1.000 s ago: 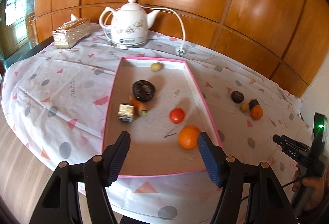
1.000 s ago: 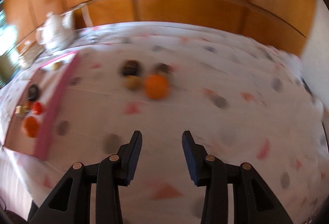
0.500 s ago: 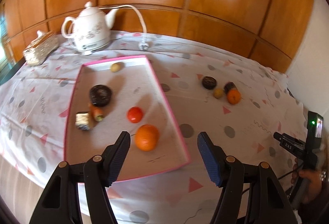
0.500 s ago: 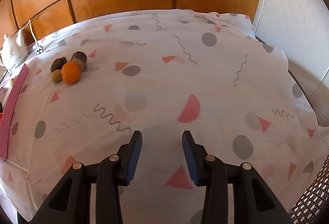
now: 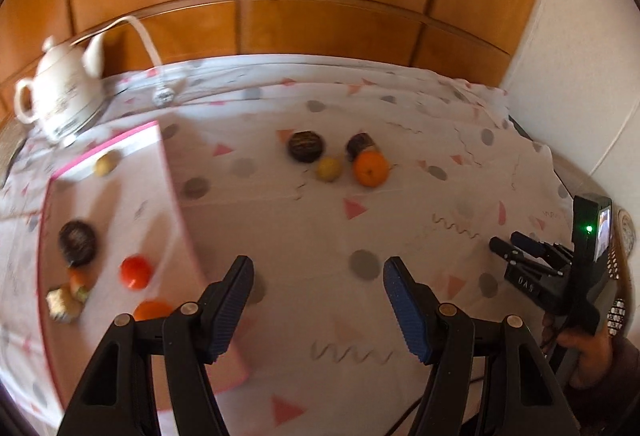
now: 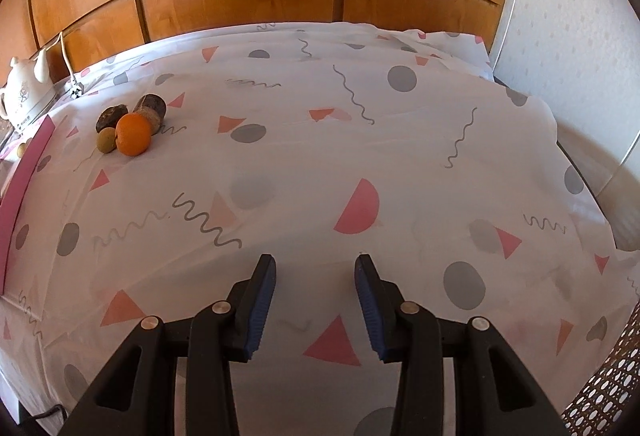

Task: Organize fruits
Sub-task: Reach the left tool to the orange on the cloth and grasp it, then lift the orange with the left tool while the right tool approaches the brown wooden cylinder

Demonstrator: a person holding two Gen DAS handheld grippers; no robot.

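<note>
In the left wrist view a pink-rimmed tray [image 5: 176, 196] lies at the left. It holds a red tomato [image 5: 136, 271], a dark round fruit [image 5: 78, 246], a small yellowish fruit [image 5: 106, 163] and an orange [image 5: 154, 310] half hidden by a finger. Loose on the cloth beyond lie an orange [image 5: 371, 169], a small yellow-green fruit [image 5: 329, 169] and two dark fruits [image 5: 306, 146]. My left gripper [image 5: 318, 264] is open and empty over bare cloth beside the tray. My right gripper [image 6: 316, 260] is open with a narrower gap and holds nothing. The loose orange [image 6: 133, 134] is far to its upper left.
A white teapot [image 5: 60, 100] with its cord and plug [image 5: 164, 96] stands behind the tray. Wood panelling runs along the back and a white wall [image 6: 580, 16] stands at the right. A person's hand [image 5: 592, 348] holds the right gripper [image 5: 508, 242]. A woven mesh surface [image 6: 600, 396] shows at the bottom right.
My left gripper has swung right, from over the tray to the cloth facing the loose fruits. The right gripper swung right, away from the fruit cluster, then held still.
</note>
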